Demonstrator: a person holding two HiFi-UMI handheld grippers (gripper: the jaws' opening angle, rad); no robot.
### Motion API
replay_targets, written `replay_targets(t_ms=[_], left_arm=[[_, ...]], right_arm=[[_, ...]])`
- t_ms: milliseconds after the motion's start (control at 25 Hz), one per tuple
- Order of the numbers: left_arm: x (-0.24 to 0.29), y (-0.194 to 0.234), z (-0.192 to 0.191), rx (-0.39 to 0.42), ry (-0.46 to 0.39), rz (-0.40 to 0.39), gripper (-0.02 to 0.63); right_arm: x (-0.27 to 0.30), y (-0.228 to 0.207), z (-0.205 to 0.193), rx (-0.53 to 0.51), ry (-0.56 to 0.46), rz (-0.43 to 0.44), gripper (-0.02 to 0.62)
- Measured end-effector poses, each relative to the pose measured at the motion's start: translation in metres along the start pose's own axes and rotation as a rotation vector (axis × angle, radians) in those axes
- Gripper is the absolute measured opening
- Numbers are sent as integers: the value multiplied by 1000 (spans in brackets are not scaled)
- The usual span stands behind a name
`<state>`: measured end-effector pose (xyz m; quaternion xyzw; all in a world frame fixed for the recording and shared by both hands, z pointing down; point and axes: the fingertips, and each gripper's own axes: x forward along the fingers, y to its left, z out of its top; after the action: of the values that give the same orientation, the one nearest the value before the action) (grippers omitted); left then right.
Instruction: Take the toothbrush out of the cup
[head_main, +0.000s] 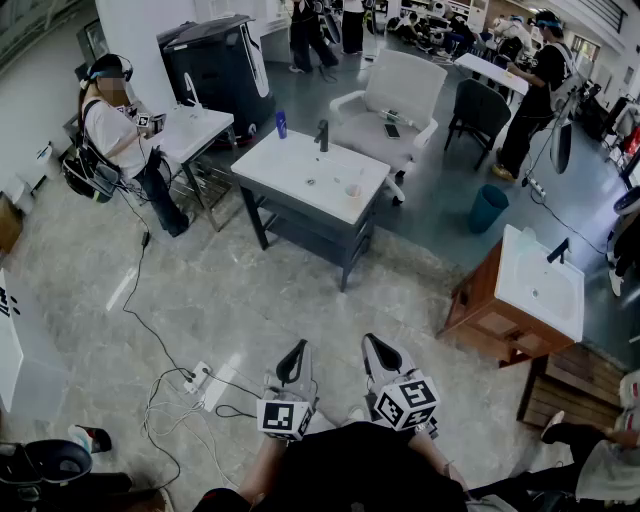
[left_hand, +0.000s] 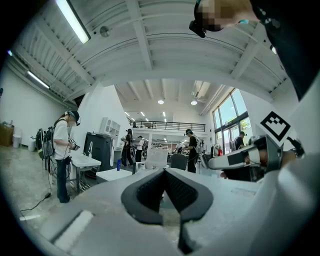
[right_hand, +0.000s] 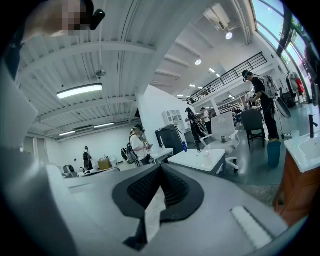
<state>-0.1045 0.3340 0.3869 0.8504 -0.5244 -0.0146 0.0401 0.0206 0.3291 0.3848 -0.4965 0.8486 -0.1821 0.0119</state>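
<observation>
A small clear cup stands near the right edge of the white sink table, far ahead of me across the floor. At this distance I cannot make out the toothbrush in it. The cup also appears tiny on that table in the right gripper view. My left gripper and right gripper are held side by side close to my body, well short of the table. Both are shut with nothing between the pads, as the left gripper and right gripper show in their own views.
A faucet and a blue bottle stand at the table's back edge. A person works at another sink table on the left. A white chair, a teal bin and a wooden sink cabinet stand to the right. Cables and a power strip lie on the floor.
</observation>
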Motion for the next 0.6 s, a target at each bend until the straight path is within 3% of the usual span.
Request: replay_targets(t_ms=[280, 600], left_arm=[[0, 9, -8, -15, -7, 27, 2], [-1, 9, -1, -14, -10, 1, 2]], right_arm=[[5, 3, 3, -6, -5, 2, 0], [9, 10, 1, -15, -2, 7, 0]])
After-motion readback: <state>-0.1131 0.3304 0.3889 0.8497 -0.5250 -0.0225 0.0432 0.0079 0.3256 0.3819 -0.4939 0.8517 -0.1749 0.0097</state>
